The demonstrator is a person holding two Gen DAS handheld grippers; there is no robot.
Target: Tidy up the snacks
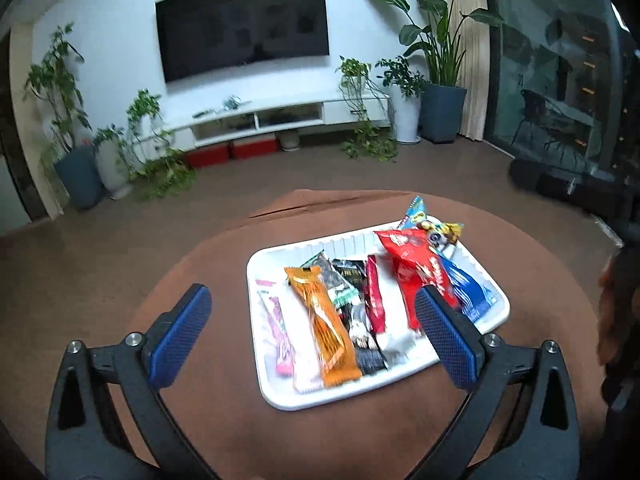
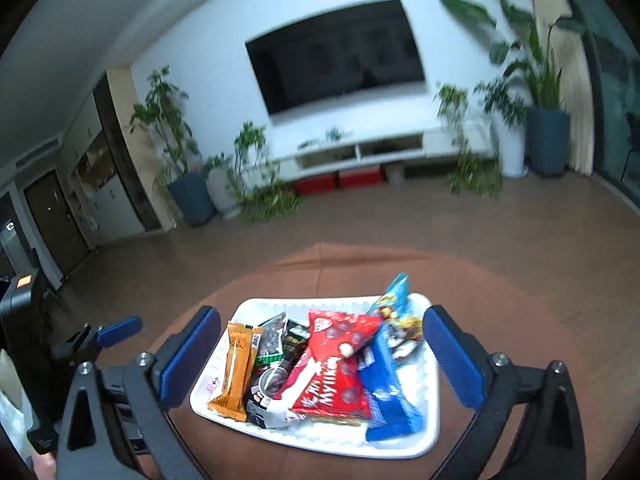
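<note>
Well, I am holding my 2 grippers over the round brown table [image 1: 192, 420], and I am not holding any snack. My left gripper [image 1: 316, 320] is spreading its blue padded fingers [image 1: 182, 340] wide, with nothing between them. My right gripper [image 2: 320, 354] is doing the same, wide open and empty, and I am seeing my left one off to its side there.

All the snacks are lying in the white plastic tray with the ridged rim [image 1: 384, 384] in the middle of the table. I am looking at the long orange bar wrapper [image 1: 326, 328], the pink and white wrapper [image 1: 280, 336] beside it near the tray's left edge, the dark packets [image 1: 352, 284] in the middle, the thin red stick pack [image 1: 374, 296], the big red bag with chocolate balls on it [image 2: 340, 364], the blue bar wrapper [image 2: 390, 392] and the small shiny pack with yellow on it [image 2: 404, 330] at the far corner.

I am seeing no snack lying on the bare table. So I am thinking the gathering is done. The big red bag is leaning over the blue bar, and some packs are overlapping, so maybe a little tidying is still waiting.
</note>
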